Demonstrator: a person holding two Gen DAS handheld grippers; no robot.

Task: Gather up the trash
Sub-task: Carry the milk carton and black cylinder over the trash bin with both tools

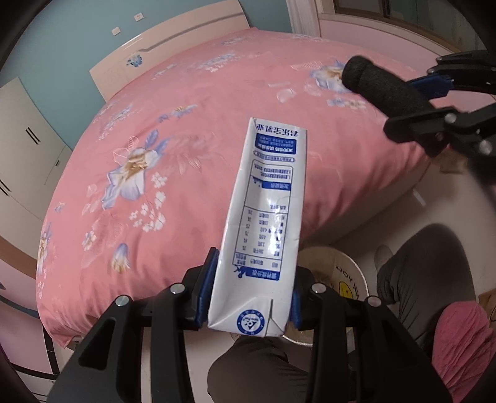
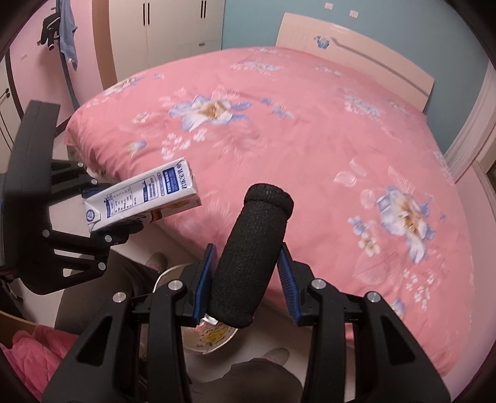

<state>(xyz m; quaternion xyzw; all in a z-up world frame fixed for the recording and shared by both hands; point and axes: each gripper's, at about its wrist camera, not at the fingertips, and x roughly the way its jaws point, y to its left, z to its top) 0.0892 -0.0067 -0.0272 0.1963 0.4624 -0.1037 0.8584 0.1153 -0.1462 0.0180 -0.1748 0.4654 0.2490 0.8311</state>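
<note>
My left gripper is shut on a white and blue milk carton, held in the air beside the bed; the carton also shows in the right wrist view. My right gripper is shut on a black foam cylinder, which also shows in the left wrist view at upper right. A round trash bin with a cartoon print stands on the floor below both grippers; in the right wrist view its rim shows under the foam cylinder.
A large bed with a pink floral cover fills the view ahead. A white wardrobe stands by the far wall. The person's legs and a pink garment are next to the bin.
</note>
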